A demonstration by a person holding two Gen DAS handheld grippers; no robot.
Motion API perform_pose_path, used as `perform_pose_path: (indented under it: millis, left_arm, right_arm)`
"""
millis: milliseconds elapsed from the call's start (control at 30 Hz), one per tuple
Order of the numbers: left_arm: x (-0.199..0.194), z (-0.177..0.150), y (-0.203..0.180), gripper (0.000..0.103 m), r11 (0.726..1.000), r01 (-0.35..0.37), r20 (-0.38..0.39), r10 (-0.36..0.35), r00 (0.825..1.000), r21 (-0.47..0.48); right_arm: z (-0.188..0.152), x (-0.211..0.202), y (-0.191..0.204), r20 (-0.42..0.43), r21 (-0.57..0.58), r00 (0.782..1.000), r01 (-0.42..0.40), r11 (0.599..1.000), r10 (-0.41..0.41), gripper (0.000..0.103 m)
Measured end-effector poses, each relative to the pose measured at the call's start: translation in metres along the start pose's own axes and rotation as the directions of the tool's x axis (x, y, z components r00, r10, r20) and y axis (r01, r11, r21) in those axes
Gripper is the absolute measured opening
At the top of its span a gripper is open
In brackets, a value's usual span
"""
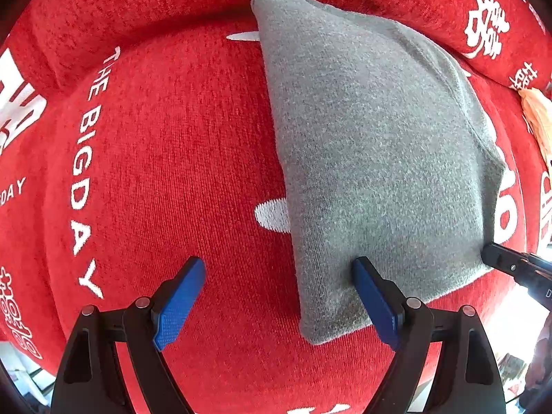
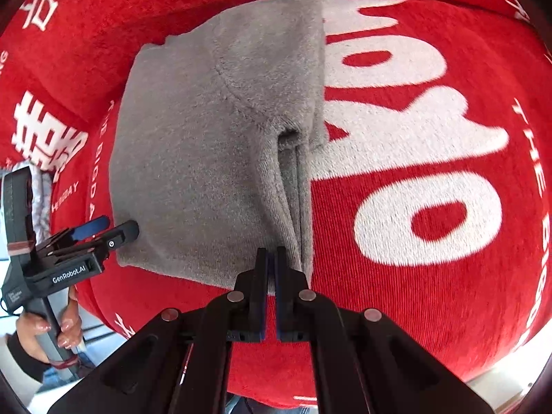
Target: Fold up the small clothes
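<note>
My right gripper (image 2: pixel 271 258) is clamped on the garment (image 2: pixel 214 145) hem at 6 o'clock. My left gripper (image 1: pixel 276 277) stands apart, straddling its near corner. Garment lies folded on the red blanket (image 1: pixel 165 158); further folding likely remains.

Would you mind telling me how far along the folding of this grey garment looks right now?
Done: the grey garment already lies doubled into a compact panel on the red cover. In hand: the right gripper is shut at its near edge, apparently pinching the fabric, while the left gripper is open at the other near corner. Left: probably a final fold; a peach cloth lies at the edge.
</note>
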State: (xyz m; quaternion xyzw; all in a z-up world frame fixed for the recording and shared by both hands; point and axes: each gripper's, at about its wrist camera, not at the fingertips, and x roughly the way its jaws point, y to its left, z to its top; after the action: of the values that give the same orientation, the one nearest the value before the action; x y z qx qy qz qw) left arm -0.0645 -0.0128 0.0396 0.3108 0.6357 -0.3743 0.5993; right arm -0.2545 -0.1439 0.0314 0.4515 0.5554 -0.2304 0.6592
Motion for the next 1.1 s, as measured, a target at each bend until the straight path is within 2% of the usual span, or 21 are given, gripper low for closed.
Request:
perform_pose_path:
  millis: [200, 300, 333, 367, 400, 667, 833, 933, 1100]
  left_arm:
    - [-0.010, -0.001, 0.008, 0.088, 1.000, 0.025, -0.015, -0.025, 1.000, 0.009]
    - [-0.013, -0.002, 0.016, 0.088, 0.999, 0.054, -0.012, -0.054, 0.998, -0.001]
    - [-0.016, -0.003, 0.018, 0.088, 0.998, 0.063, -0.007, -0.063, 0.998, -0.004]
    - [-0.018, -0.003, 0.020, 0.097, 0.998, 0.066, -0.001, -0.066, 0.998, -0.006]
    - [-0.020, -0.003, 0.024, 0.103, 0.998, 0.062, 0.004, -0.062, 0.998, -0.005]
    - [-0.039, 0.004, 0.040, 0.103, 1.000, -0.004, 0.042, 0.003, 0.999, 0.027]
    - [-0.038, 0.011, 0.031, 0.103, 0.996, -0.065, 0.080, 0.060, 0.995, 0.068]
    - [-0.036, 0.015, 0.027, 0.103, 0.997, -0.056, 0.056, 0.053, 0.997, 0.050]
    - [-0.036, 0.026, 0.026, 0.103, 1.000, 0.021, 0.026, -0.021, 0.999, 0.007]
  right_arm:
    - [-0.012, -0.015, 0.002, 0.031, 0.101, 0.999, 0.014, 0.995, -0.017, 0.009]
    - [-0.019, -0.022, 0.007, 0.046, 0.115, 0.998, 0.039, 0.993, -0.045, 0.022]
    - [-0.020, -0.024, 0.008, 0.050, 0.123, 0.998, 0.042, 0.992, -0.049, 0.033]
    - [-0.022, -0.026, 0.008, 0.057, 0.135, 0.997, 0.045, 0.990, -0.053, 0.044]
    - [-0.025, -0.030, 0.008, 0.071, 0.152, 0.996, 0.048, 0.987, -0.059, 0.047]
    - [-0.033, -0.037, 0.013, 0.094, 0.195, 0.993, 0.051, 0.979, -0.070, 0.056]
    - [-0.030, -0.036, 0.014, 0.089, 0.185, 0.994, 0.039, 0.982, -0.056, 0.057]
    - [-0.022, -0.035, 0.012, 0.093, 0.165, 0.995, 0.011, 0.986, -0.027, 0.057]
    - [0.005, -0.042, 0.003, 0.097, 0.131, 0.995, -0.014, 0.991, 0.001, 0.058]
